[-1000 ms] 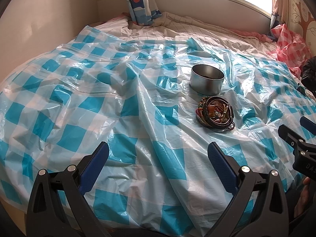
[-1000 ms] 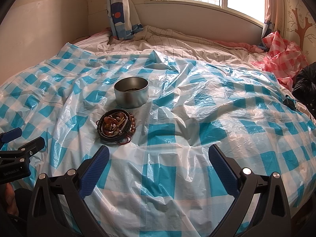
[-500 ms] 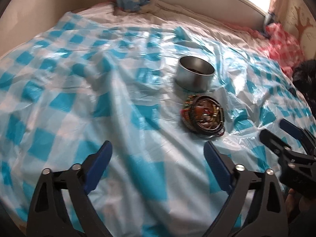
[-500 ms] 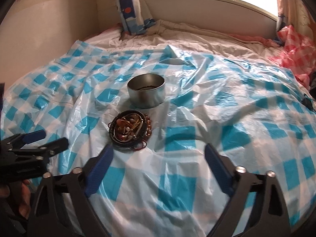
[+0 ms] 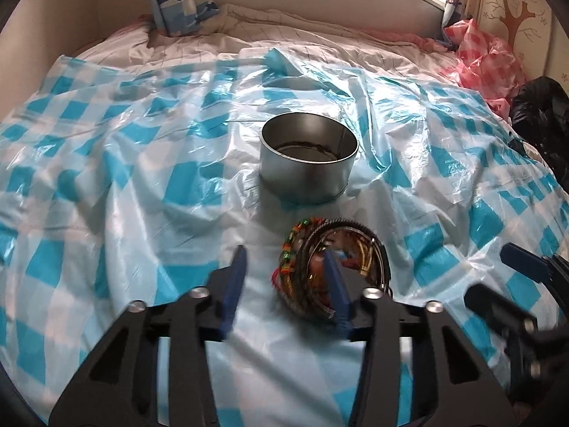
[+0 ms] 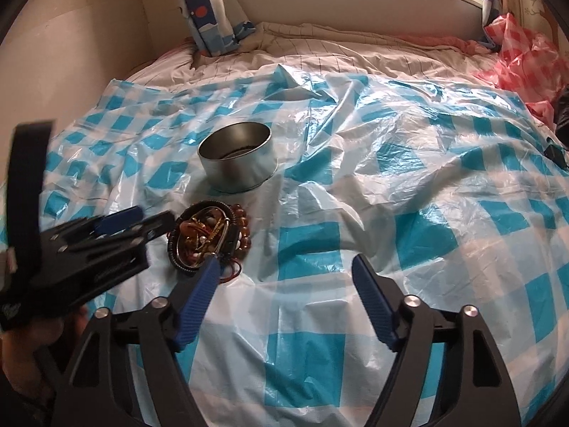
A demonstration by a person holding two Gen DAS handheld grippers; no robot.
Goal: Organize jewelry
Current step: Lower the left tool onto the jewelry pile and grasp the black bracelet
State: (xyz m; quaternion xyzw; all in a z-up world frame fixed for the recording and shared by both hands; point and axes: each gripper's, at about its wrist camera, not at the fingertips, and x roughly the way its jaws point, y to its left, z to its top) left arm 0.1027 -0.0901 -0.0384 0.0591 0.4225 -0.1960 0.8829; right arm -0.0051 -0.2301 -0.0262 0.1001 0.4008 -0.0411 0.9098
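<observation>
on checked plastic sheet (image 5: 142, 185), tangled bead bracelets (image 5: 320, 267) (orange, black, green), round tin (image 5: 308, 156) beside, both tools (image 5: 284, 284) (image 6: 284, 284) spread, empty

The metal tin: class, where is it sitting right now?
The metal tin stands upright mid-frame on the checked plastic sheet, just beyond the jewelry pile.

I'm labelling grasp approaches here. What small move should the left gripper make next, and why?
Probably ease the left gripper a little forward and down, then close. It is open, with its right finger already over the pile of bracelets and nothing held. The metal tin stands open just beyond the pile, a likely place for them.
</observation>
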